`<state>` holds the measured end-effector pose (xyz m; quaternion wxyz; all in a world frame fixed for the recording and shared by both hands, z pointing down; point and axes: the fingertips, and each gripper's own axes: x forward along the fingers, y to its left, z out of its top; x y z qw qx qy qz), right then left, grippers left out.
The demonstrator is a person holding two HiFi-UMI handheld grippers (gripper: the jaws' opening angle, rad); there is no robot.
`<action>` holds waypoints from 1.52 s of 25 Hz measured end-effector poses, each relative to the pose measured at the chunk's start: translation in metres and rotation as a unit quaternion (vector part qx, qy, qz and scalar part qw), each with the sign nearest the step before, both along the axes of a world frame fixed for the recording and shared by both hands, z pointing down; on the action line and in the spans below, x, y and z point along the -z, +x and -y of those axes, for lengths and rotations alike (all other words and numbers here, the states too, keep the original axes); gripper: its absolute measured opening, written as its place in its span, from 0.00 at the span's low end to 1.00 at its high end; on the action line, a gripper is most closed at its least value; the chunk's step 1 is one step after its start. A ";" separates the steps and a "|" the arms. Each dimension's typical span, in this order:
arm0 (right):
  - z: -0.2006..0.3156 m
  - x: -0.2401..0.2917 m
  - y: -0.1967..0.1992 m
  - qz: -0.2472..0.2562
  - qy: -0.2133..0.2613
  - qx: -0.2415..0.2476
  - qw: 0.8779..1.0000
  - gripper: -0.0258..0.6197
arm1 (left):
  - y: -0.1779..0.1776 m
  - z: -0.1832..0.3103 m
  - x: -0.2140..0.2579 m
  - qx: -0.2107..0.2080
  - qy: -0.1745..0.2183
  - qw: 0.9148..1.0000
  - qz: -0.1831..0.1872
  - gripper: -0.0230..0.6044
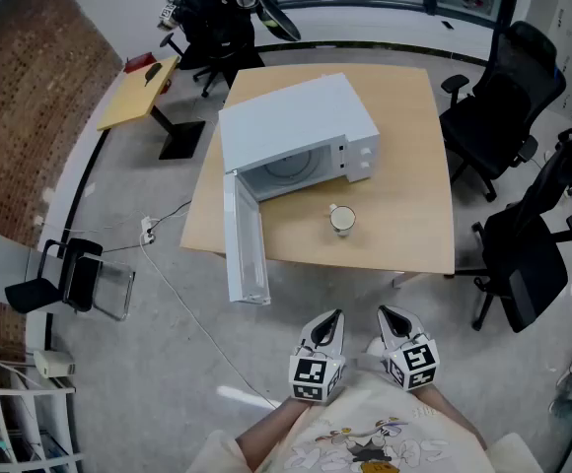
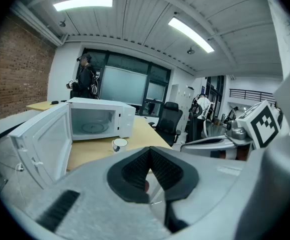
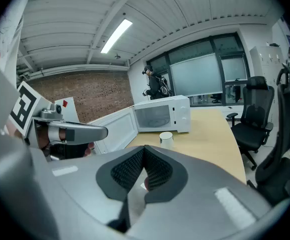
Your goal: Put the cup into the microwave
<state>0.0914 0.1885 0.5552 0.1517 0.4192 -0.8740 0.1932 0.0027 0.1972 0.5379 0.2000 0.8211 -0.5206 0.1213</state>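
Note:
A white cup (image 1: 342, 221) stands upright on the wooden table (image 1: 404, 166), just in front of the white microwave (image 1: 296, 131). The microwave's door (image 1: 245, 239) hangs wide open past the table's near edge, and its inside shows only the turntable. My left gripper (image 1: 336, 315) and right gripper (image 1: 383, 313) are side by side over the floor, short of the table, both shut and holding nothing. The left gripper view has the cup (image 2: 119, 144) and microwave (image 2: 97, 119) beyond its closed tips (image 2: 149, 151). The right gripper view has the cup (image 3: 166, 138) past its closed tips (image 3: 144, 149).
Two black office chairs (image 1: 503, 106) (image 1: 528, 254) stand to the right of the table. A small wooden desk (image 1: 138, 92) and a black chair (image 1: 64, 279) are on the left, with a cable (image 1: 182, 294) across the floor. A person stands far behind the table.

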 end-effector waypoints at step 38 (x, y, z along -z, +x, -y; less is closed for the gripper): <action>0.179 -0.008 -0.022 -0.008 0.019 0.048 0.999 0.13 | -0.017 0.191 -0.050 -0.021 -0.024 0.999 -0.009 0.38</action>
